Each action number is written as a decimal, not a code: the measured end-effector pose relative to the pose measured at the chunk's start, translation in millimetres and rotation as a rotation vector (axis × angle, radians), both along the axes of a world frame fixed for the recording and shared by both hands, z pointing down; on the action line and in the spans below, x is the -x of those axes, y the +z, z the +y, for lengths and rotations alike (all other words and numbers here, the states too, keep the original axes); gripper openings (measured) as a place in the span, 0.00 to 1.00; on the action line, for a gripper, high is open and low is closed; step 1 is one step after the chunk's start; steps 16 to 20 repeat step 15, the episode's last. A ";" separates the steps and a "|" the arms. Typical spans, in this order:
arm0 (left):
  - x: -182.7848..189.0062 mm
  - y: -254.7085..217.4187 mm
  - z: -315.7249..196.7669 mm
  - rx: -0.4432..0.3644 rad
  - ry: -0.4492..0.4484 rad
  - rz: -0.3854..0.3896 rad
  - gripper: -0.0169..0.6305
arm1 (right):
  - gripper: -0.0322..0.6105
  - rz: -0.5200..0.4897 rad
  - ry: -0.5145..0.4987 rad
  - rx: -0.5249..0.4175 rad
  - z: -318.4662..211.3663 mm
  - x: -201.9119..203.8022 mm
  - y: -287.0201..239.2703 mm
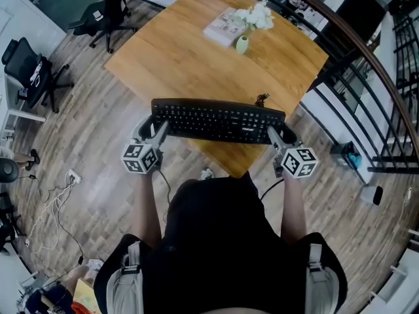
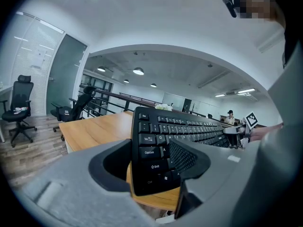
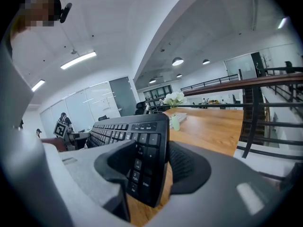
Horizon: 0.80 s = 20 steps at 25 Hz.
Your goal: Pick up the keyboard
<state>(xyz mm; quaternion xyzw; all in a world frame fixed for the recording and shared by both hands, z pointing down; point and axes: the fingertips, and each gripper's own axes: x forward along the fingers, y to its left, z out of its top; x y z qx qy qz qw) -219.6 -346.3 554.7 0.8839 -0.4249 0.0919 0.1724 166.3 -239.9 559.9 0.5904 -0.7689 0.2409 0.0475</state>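
Status: one black plastic keyboard [image 1: 216, 121], two grippers, one at each end. Left gripper [image 1: 157, 128] has its fingers [image 2: 182, 156] clamped on the keyboard's left end, Caps Lock/Shift side. Right gripper [image 1: 275, 135] has its fingers [image 3: 187, 164] clamped on the right end, numpad side. The keyboard lies level across the near corner of the one light wooden counter [image 1: 177, 57], with both ends sticking out past the counter's edges. Also on the counter: one pale green vase of white flowers [image 1: 243, 44] at the far side, touching or just beside one flat printed booklet [image 1: 222, 26], and one small dark item [image 1: 262, 99] just behind the keyboard's right half, too small to identify. Two black office chairs [image 1: 105, 8] stand on the plank floor [image 1: 98, 175], left of the counter.
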 end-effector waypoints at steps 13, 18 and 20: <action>8.0 -3.9 2.8 0.000 0.003 0.052 0.42 | 0.39 0.041 0.005 -0.011 4.5 8.1 -20.4; 8.9 -4.6 3.4 0.003 0.004 0.054 0.42 | 0.39 0.042 0.007 -0.008 5.7 9.0 -21.2; 8.9 -4.6 3.4 0.003 0.004 0.054 0.42 | 0.39 0.042 0.007 -0.008 5.7 9.0 -21.2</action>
